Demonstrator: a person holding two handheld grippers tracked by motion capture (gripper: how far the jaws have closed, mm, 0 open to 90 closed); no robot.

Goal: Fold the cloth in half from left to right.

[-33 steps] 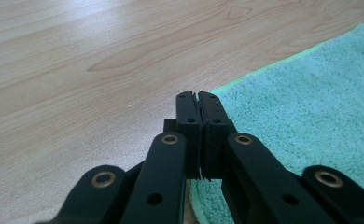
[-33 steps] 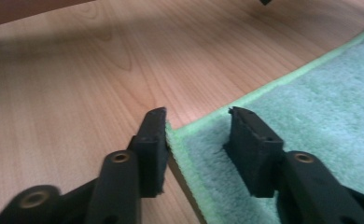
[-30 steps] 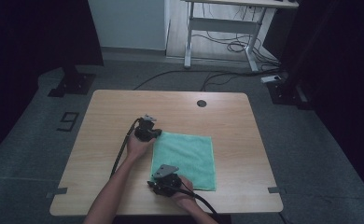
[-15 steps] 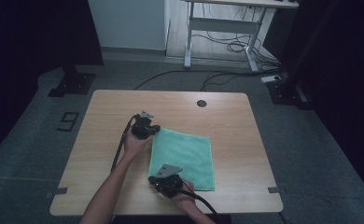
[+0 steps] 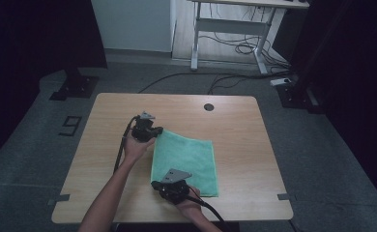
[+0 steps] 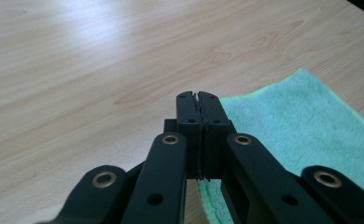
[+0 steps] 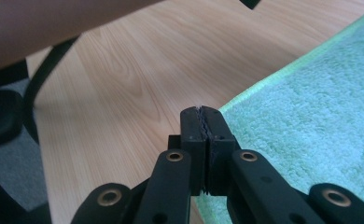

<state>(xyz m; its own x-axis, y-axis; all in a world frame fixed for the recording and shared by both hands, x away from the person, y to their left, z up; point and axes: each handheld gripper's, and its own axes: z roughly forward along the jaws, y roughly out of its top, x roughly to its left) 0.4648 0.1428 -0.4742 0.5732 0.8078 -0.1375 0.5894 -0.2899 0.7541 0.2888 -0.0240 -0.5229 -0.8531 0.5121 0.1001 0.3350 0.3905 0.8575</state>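
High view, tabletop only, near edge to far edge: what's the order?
right gripper → green cloth → left gripper → round hole in the table

Towel [image 5: 186,162] is a minty teal green with a fluffy terry look, table [image 5: 235,125] is light wood grain, both grippers are plain black with small brass-coloured rivets.
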